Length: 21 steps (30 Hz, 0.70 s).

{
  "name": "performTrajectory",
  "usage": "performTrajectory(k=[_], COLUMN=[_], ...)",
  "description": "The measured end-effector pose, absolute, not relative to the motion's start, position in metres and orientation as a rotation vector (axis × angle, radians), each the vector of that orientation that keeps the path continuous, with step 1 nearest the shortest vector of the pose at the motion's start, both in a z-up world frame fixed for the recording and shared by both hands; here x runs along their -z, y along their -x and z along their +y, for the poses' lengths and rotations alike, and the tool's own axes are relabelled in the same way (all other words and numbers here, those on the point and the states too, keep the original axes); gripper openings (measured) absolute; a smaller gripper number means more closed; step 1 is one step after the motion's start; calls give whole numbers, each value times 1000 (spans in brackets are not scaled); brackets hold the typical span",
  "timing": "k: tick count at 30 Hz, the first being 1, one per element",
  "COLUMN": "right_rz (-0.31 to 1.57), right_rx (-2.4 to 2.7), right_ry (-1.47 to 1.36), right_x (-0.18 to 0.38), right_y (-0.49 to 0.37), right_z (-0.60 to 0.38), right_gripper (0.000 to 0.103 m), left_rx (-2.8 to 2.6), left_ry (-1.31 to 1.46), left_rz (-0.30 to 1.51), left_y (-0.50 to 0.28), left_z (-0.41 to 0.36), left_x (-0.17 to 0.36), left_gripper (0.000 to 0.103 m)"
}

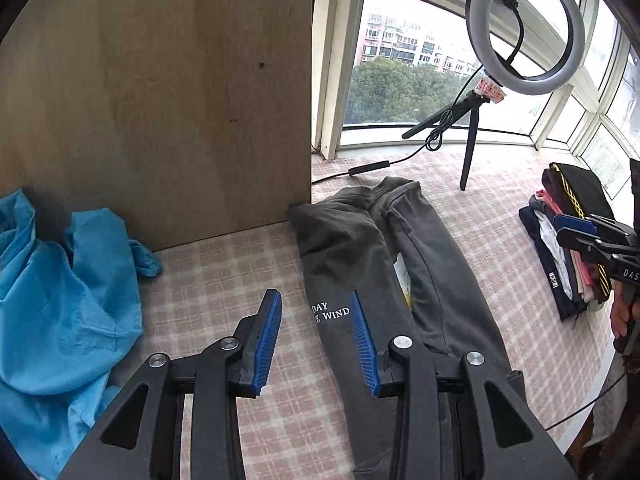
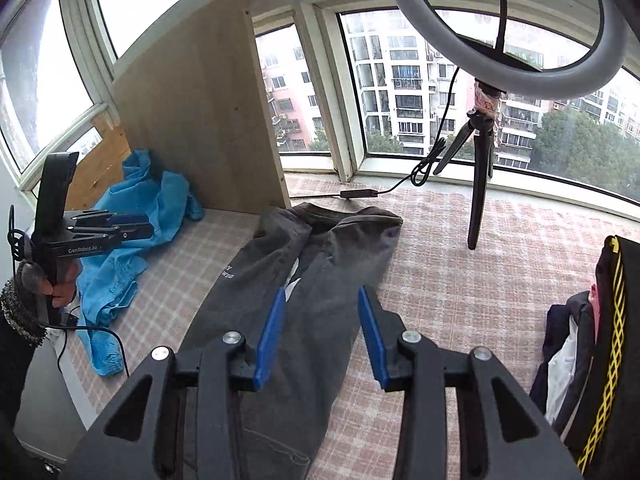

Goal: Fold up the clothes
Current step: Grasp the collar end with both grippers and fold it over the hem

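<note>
A dark grey garment (image 1: 440,260) with white lettering lies folded lengthwise on the pink checked cloth (image 1: 224,272). In the left wrist view my left gripper (image 1: 314,294) hovers above the garment's lettered left edge, open, with nothing between its blue pads. My right gripper (image 2: 322,290) hangs over the middle of the same grey garment (image 2: 320,248), also open and clear of the fabric. Each gripper shows in the other's view: the left gripper (image 2: 132,226) in a hand at the left, the right gripper (image 1: 576,228) at the right edge.
A crumpled blue garment (image 1: 60,300) lies at the left against an upright wooden board (image 1: 160,100). A stack of folded clothes (image 1: 568,248) sits at the right. A ring light (image 1: 524,24) on a small tripod stands behind the grey garment, its cable trailing by the window.
</note>
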State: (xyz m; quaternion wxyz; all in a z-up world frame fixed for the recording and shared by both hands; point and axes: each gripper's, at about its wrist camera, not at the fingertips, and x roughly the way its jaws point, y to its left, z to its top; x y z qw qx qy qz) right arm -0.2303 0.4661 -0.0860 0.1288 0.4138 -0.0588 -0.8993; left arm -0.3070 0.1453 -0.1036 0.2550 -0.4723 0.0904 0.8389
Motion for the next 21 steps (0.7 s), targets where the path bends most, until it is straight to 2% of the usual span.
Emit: performTrajectory(k=[7, 11, 14, 18, 21], right_rz=[-202, -322, -398, -364, -331], right_rx=[2588, 2589, 2563, 2527, 2506], right_ry=[-1409, -1446, -1451, -1435, -1410], right_x=[166, 196, 211, 221, 227], right_y=[308, 349, 373, 395, 408], right_z=[473, 490, 499, 496, 491], right_gripper=[37, 38, 38, 38, 45], left_rx=[-2182, -2132, -2114, -2112, -2113], left_ry=[1391, 1444, 1440, 1439, 1422], left_rz=[251, 206, 216, 159, 105], left_y=[384, 415, 426, 439, 444], left_z=[174, 187, 198, 201, 200], left_x=[179, 210, 221, 226, 224], left_gripper=[35, 35, 35, 35, 35])
